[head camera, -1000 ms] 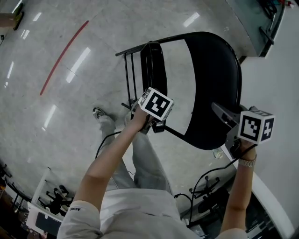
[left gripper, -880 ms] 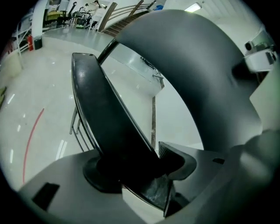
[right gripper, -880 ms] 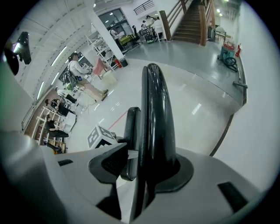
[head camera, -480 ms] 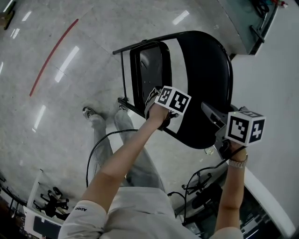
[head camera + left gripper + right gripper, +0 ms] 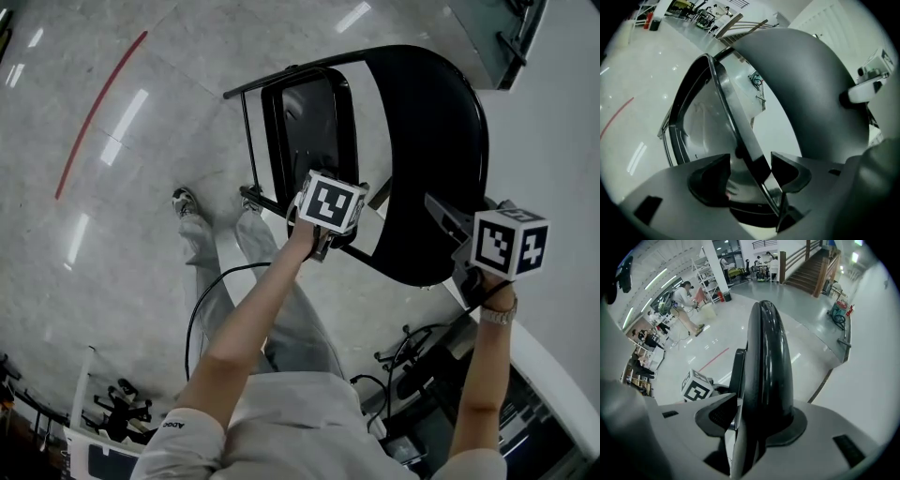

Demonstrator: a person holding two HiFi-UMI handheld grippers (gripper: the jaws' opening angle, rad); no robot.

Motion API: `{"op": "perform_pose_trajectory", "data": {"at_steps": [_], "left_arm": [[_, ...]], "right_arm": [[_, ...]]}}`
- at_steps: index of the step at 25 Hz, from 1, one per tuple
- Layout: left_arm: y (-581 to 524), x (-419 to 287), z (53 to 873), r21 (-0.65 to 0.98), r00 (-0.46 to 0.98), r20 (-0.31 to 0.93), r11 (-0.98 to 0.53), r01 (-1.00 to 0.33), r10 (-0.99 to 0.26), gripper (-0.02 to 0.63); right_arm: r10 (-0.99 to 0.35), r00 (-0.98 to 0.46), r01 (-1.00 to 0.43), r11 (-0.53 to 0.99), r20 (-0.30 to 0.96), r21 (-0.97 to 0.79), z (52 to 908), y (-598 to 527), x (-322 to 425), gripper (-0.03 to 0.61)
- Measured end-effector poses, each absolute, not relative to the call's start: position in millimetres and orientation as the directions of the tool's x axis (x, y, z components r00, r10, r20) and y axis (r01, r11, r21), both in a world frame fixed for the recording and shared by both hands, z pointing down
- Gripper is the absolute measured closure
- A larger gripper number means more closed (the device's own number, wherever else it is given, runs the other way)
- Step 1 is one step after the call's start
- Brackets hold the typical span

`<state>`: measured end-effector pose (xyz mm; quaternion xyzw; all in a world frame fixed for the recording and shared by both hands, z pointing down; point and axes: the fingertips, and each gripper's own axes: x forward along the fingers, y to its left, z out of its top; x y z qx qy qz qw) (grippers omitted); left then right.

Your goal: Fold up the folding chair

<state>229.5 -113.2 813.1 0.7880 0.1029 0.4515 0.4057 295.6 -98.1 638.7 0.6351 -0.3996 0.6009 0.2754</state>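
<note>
The black folding chair stands on the floor below me, its wide curved backrest (image 5: 431,159) at the right and the smaller seat panel (image 5: 309,131) to its left. My left gripper (image 5: 328,239) sits at the chair's near side. In the left gripper view a side frame bar (image 5: 740,140) runs between its jaws; it lies against the right finger (image 5: 790,173), with a gap to the left one. These jaws have just been opening. My right gripper (image 5: 459,234) is shut on the backrest's top edge (image 5: 766,366), which fills the space between its fingers.
My legs and shoes (image 5: 187,202) stand just left of the chair, with a black cable (image 5: 202,300) trailing on the floor. A white wall (image 5: 562,122) runs close on the right. A red floor line (image 5: 98,112) lies far left. People (image 5: 686,301) and stairs (image 5: 811,268) are far off.
My left gripper has shifted right along the chair's near side, toward the backrest. The seat panel shows more of its face. The right gripper stays clamped on the backrest.
</note>
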Motion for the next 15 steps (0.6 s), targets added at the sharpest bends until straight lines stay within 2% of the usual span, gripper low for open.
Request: {"op": "perform_pose_trajectory", "data": {"at_steps": [4,8,11,15], "left_arm": [[-131,185,794,0.741,0.553,0.612,-0.655,-0.151,0.565,0.347],[-174,138,773,0.742,0.590,0.551,-0.671,-0.022,0.590,0.370],[-203,127,738,0.687,0.633,0.546,-0.726,0.035,0.548,0.424],[-244,111,687,0.619,0.697,0.535,-0.783,0.060,0.477,0.541]], "right_arm": [[-0.163,-0.020,-0.838,-0.536,0.986,-0.105,636,-101,282,0.399],[-0.162,0.021,-0.837,-0.542,0.987,-0.071,640,-130,245,0.422],[-0.125,0.040,-0.841,-0.540,0.991,-0.034,636,-141,230,0.437],[-0.099,0.054,-0.838,-0.546,0.994,-0.008,624,-153,208,0.456]]}}
